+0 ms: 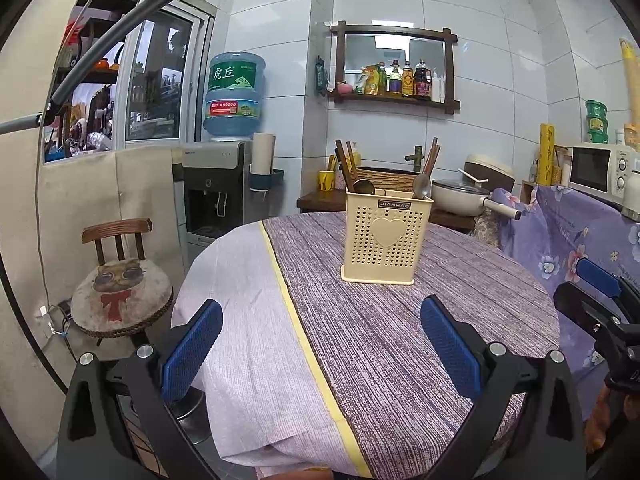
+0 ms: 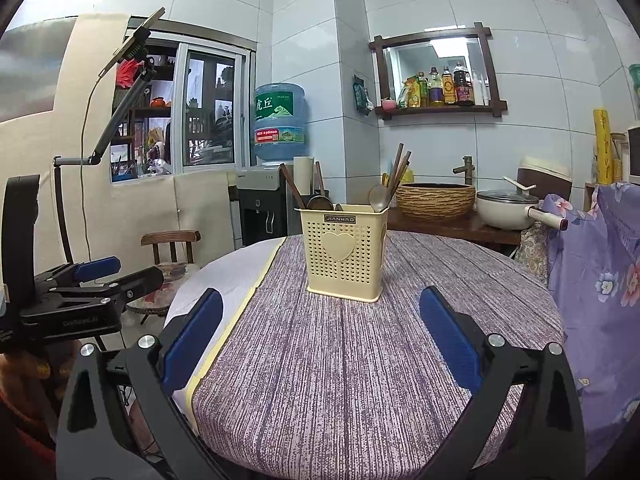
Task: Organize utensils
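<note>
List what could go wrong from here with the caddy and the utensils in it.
1. The caddy is tall on a small base, with long chopsticks and spoons leaning out of its top; a knock on those handles could tip it.
2. It stands on a loose tablecloth; a finger snagging the cloth might drag it.
3. Both grippers, left and right, are open and close together; they could collide when reaching.

Both wrist views face the utensil holder [image 1: 387, 236] across the round table [image 2: 360, 360].
</note>
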The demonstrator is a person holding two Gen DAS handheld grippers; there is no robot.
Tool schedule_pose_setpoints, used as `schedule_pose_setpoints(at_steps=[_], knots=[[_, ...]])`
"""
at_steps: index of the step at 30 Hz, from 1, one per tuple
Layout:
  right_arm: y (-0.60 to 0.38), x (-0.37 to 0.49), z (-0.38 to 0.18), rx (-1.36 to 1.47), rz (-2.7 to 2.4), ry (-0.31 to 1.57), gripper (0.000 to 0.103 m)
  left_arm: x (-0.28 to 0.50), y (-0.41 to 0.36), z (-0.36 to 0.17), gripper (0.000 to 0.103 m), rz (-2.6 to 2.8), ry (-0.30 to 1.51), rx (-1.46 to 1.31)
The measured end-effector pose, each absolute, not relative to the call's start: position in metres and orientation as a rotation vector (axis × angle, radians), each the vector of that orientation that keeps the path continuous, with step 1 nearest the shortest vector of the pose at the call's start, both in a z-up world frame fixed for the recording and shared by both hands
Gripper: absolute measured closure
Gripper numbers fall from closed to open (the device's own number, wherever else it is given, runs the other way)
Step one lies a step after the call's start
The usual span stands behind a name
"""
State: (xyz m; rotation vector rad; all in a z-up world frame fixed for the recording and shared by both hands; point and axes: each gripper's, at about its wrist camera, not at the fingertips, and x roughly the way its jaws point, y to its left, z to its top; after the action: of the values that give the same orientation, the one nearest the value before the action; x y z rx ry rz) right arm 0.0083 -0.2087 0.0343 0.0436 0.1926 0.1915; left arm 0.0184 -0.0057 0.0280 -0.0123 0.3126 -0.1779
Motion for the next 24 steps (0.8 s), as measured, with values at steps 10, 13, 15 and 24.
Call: schedule_pose_setpoints(at_steps=[10, 13, 15, 24], knots=[[-0.2087, 0.0095, 0.0332, 0.047, 0.193, 0.201, 0.006, 0.0193, -0.0089, 0.0266, 0.005, -0.18, 0.322, -0.001], [-0.2088, 0.0099, 0.0335, 0.046, 0.193, 0.202, 0.006, 0.0195, -0.0092, 0.0265, 0.005, -0.183, 0.324, -0.003], [-0.2097, 0.0101, 0.0328, 0.044, 0.194, 0.204, 0.006, 0.0197, -0.009, 0.0261, 0.005, -0.183, 0.326, -0.005], [-0.2104, 0.0118, 0.0323, 0.046, 0.199, 0.212, 0.006, 0.0203, -0.0078, 0.0251, 0.005, -0.188, 0.332, -0.008]])
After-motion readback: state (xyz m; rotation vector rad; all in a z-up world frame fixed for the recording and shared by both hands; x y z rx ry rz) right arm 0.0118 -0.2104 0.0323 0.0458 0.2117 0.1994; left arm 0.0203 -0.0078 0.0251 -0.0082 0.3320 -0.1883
